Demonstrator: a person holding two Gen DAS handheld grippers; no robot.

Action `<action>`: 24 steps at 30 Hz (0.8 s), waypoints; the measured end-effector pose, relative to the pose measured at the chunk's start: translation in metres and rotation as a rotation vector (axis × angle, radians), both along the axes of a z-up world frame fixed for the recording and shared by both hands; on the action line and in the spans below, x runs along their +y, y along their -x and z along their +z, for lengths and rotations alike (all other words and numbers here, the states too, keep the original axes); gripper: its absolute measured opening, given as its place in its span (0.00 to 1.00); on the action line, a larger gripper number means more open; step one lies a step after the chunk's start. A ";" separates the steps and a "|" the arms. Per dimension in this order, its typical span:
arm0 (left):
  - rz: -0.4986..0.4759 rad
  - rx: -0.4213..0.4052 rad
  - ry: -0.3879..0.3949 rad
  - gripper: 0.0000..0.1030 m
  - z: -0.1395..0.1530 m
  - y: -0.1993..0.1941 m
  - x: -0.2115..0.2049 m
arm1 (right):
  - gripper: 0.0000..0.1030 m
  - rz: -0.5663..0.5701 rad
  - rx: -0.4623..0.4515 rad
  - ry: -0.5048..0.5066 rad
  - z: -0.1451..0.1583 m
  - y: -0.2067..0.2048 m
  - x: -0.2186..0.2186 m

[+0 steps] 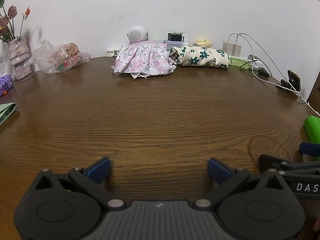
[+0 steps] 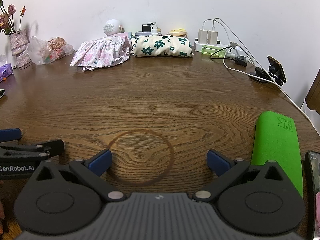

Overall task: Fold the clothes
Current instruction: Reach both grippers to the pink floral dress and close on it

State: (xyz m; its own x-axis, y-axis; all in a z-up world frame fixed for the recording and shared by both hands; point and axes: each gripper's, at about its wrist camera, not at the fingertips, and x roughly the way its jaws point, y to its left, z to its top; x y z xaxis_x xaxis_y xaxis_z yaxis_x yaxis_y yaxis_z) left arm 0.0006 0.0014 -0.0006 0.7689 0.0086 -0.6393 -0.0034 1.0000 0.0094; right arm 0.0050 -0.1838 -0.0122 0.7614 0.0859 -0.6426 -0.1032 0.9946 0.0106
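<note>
Brown wood-grain bench (image 2: 152,100), bare across its wide middle, with a dark ring stain (image 2: 141,157) near the front. Against the far wall, two garments side by side and touching: a pink floral frilled dress (image 1: 143,60) (image 2: 102,53) on the left, loosely heaped; a cream cloth with dark green flowers (image 1: 200,57) (image 2: 162,46) on the right, folded into a compact bundle. Both well apart from the claws.

Left claw (image 1: 159,169), low over the near bench, blue pads spread wide, nothing between them. Right claw (image 2: 159,163), likewise spread wide and empty, hovering over the ring stain, just right of the left one.

Near right: a bright green pad (image 2: 277,150) lying flat, with a phone (image 2: 313,180) at its right edge. Far left: a clear plastic bag (image 1: 60,57) of snacks, beside a vase (image 1: 19,57) of dried flowers. Behind the garments, a white round speaker (image 1: 137,35). Far right: a power strip with two white chargers (image 2: 208,36) and trailing cables, then a small black stand (image 2: 276,70) near the bench edge.
</note>
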 end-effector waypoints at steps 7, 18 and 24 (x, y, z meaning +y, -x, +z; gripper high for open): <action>-0.125 -0.054 0.148 0.98 0.035 -0.053 0.052 | 1.00 0.096 0.005 -0.127 0.045 -0.024 0.011; 0.047 0.003 0.406 0.90 0.031 -0.253 0.136 | 0.96 -0.012 0.006 -0.212 0.049 -0.235 0.088; -0.008 0.038 0.456 0.35 0.010 -0.272 0.141 | 0.77 0.040 0.041 -0.260 0.021 -0.269 0.106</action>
State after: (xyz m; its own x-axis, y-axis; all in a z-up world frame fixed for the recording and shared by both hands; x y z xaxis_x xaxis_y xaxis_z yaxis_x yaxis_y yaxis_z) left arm 0.2722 0.1426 0.0090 0.7435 -0.2861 -0.6044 -0.0043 0.9018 -0.4321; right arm 0.2738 -0.0774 0.0087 0.7277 0.2821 -0.6252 -0.1369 0.9529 0.2706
